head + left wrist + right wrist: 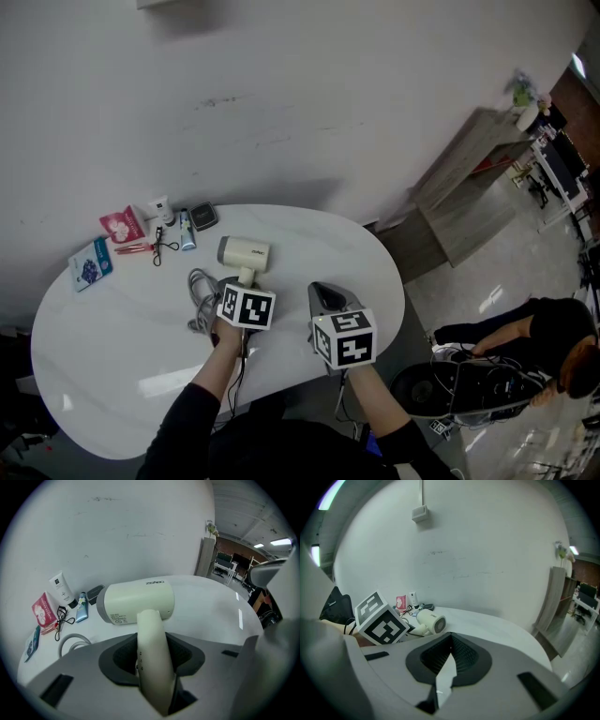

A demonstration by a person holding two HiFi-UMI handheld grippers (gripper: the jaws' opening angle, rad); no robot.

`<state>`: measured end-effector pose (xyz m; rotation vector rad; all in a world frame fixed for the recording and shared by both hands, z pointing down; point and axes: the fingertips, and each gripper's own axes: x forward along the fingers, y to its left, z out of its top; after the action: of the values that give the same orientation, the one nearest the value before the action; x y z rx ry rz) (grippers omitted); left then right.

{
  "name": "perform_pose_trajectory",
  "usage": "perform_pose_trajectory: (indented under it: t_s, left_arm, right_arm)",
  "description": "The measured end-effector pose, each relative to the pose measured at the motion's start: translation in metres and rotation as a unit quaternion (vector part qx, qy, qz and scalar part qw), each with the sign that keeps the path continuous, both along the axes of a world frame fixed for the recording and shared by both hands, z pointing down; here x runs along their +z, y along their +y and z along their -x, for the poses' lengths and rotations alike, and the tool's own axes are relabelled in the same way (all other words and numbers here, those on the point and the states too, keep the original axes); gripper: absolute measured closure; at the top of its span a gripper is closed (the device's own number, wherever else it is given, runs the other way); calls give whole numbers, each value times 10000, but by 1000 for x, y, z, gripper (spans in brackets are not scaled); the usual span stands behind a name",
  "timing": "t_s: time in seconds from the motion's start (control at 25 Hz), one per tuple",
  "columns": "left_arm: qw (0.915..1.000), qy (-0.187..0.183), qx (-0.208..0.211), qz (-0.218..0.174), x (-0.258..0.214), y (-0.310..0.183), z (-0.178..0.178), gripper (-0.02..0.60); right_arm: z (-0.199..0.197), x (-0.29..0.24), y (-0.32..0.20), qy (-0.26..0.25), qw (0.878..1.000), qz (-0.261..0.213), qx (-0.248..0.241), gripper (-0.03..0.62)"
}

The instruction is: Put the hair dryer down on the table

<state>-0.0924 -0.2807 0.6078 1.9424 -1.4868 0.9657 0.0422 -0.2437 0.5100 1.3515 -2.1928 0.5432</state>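
The white oval table [112, 366] takes most of the head view, with a pale wall at its far side. At the near edge the person holds both grippers over the tabletop. The left gripper [151, 641] has its jaws wide, and the handle of the hair dryer [244, 253] stands between them with dark pad showing on each side of it. The right gripper [450, 644] is just to the right, apart from the dryer, with its jaws drawn together at the tips and nothing in them. The cream dryer lies near the middle of the table, its body on the far side of the left gripper. Its grey cord [200, 291] is coiled left of the handle. At the far left lie a blue packet [91, 264], a pink packet [123, 224], a dark compact [202, 217], a white tube [161, 208], a small blue tube [187, 231] and an eyelash curler [157, 246].
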Motion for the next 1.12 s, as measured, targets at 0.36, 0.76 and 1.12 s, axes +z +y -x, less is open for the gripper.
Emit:
perform_pose_trajectory:
  t_s: [0.36,0.76,1.12]
  left_arm:
    - [9985,-437,48,-315,-4,2,2,413]
    - [9938,-702,166,-849,-17,3,-1,408]
    - [9893,-529,293,-1330,-46,5,-7,408]
  right_arm:
    - [-3,3,7,0,10000,38,2,592]
    - [-5,5,12,10,10000,37,-7,592]
    - [-2,1,17,5,10000,-2,-87,592]
